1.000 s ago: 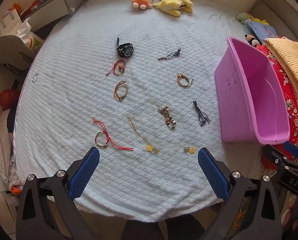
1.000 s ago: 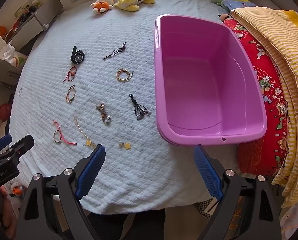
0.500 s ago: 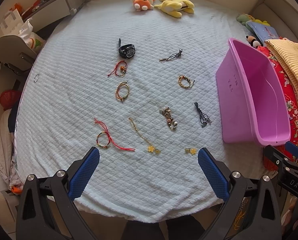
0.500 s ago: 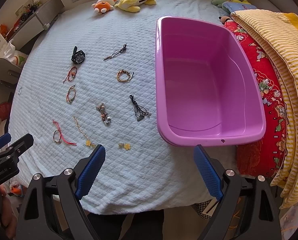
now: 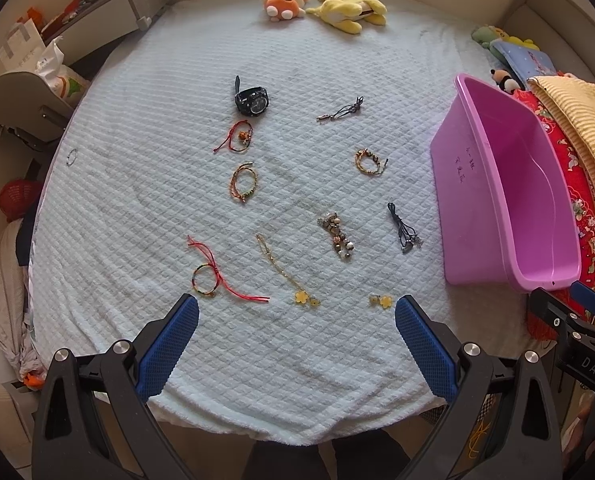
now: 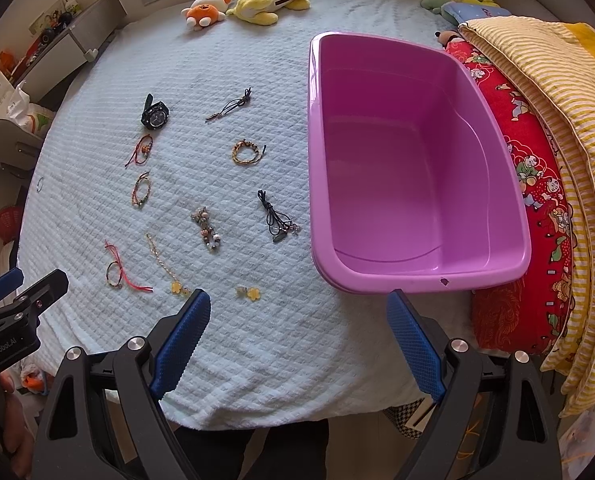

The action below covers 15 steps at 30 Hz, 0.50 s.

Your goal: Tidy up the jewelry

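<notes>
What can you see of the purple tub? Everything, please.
The purple tub is a rectangular basin of glossy, smooth plastic with rounded corners and a rolled rim. It sits upright on the light blue quilted bedspread, right of the scattered jewelry, and nothing is visible inside it. Its far long side lies against the red patterned cushion. The left wrist view shows faint handwriting on its outer wall, too small to read. There is a small dark mark on the near rim. Neither gripper touches it.

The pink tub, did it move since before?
No. The pink tub keeps its place on the blanket, its near corner beside the black cord charm as before; only the camera view drifts slightly.
</notes>
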Each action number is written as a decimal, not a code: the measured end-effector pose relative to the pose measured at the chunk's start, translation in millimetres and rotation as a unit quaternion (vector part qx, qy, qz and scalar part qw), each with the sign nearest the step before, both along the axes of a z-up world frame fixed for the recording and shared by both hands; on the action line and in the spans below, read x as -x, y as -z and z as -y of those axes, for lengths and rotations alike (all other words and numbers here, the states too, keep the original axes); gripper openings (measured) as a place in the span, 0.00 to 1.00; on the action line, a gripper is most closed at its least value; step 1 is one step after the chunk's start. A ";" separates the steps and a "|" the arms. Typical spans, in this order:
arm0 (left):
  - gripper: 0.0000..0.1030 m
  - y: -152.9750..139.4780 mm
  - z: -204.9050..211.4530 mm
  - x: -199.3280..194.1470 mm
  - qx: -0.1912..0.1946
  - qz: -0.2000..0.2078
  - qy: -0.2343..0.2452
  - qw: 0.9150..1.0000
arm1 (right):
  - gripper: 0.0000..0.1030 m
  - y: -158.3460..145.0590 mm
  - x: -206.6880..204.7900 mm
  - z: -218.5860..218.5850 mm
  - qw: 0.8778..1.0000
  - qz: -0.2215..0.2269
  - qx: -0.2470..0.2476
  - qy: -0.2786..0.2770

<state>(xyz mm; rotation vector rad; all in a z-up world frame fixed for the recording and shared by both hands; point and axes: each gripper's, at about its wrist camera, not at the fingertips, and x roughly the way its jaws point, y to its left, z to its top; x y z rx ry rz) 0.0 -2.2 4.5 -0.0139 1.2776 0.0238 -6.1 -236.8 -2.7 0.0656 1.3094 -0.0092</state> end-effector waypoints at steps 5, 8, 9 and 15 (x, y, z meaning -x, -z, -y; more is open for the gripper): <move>0.94 0.6 1.2 -0.2 0.001 0.000 0.001 1.000 | 0.83 -0.2 -0.4 1.5 1.000 0.000 -0.001 0.001; 0.94 0.4 2.7 0.1 0.000 0.000 0.002 1.000 | 0.83 0.1 -0.3 2.8 1.000 0.002 0.000 0.001; 0.94 0.5 2.9 0.2 0.000 0.000 0.002 1.000 | 0.83 0.3 -0.5 3.1 1.000 0.002 -0.001 0.002; 0.94 1.5 3.8 1.2 0.000 0.000 0.002 1.000 | 0.83 0.1 -0.9 3.0 1.000 0.002 -0.001 0.001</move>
